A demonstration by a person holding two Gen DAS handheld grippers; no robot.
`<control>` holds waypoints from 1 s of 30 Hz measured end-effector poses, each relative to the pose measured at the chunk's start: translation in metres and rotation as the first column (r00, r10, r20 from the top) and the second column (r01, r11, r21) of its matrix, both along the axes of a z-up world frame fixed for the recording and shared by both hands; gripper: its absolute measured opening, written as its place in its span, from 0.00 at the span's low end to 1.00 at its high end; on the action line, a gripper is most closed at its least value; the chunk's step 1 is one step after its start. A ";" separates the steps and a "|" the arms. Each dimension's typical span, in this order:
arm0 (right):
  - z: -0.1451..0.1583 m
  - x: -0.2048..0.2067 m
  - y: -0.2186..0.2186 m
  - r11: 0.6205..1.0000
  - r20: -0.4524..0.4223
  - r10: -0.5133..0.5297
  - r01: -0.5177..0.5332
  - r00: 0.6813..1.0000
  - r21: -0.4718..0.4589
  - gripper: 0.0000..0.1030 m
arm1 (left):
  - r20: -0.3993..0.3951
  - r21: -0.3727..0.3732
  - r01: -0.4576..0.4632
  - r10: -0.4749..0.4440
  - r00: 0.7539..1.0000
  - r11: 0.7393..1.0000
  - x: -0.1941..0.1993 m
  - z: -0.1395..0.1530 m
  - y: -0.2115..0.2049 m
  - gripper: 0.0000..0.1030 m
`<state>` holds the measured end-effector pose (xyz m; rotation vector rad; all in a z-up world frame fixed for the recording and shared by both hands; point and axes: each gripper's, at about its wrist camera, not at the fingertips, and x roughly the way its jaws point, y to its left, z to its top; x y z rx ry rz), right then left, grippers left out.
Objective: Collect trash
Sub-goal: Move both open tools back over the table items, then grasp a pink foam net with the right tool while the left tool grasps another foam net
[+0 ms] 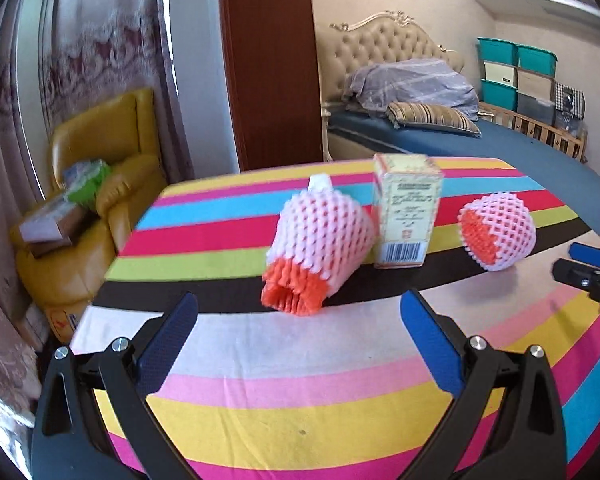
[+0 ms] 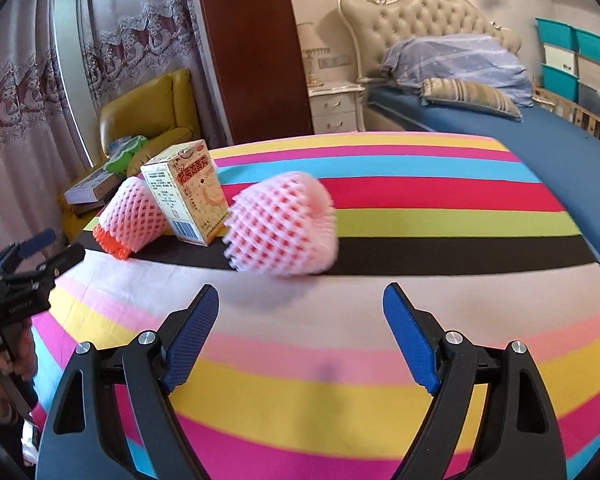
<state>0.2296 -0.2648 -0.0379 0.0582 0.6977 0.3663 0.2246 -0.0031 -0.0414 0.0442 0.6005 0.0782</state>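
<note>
- Left wrist view: left gripper [image 1: 298, 306] spread wide, nothing between the blue pads [image 1: 168, 340], hanging over the striped tablecloth [image 1: 300, 400] just short of the trash.
- Trash sits in a row mid-table on the black stripe: foam fruit net [image 1: 320, 236] on its side, orange end toward the camera; carton [image 1: 406, 210] upright just beside it, looks touching; second foam net [image 1: 498, 234] apart to the right.
- Something white pokes out behind the first net's far end; can't tell what.
- Right wrist view: right gripper [image 2: 300, 300] also fully released, empty, lined up on the near foam net [image 2: 284, 224]. Carton [image 2: 188, 192] and the other net [image 2: 130, 216] further left.
- Handling guess: nets are light, soft, springy. They'll squash under the pads and won't break. Pinch across the mid-body, not the frayed orange fringe.
- Carton looks like thin card, probably empty and light, so it could tip or skid if nudged. Grip its two flat sides, low to mid height.
- Current jaw spread looks about wide enough for either net without reopening.
- Risk: pushing the left net shoves the carton over.
- No bin in either view.
</note>
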 end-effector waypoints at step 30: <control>-0.004 0.062 0.035 1.000 -0.025 0.020 -0.020 0.999 -0.016 0.16 | -0.079 -0.158 0.050 -0.063 0.995 0.986 0.084 -0.009 -0.007 0.30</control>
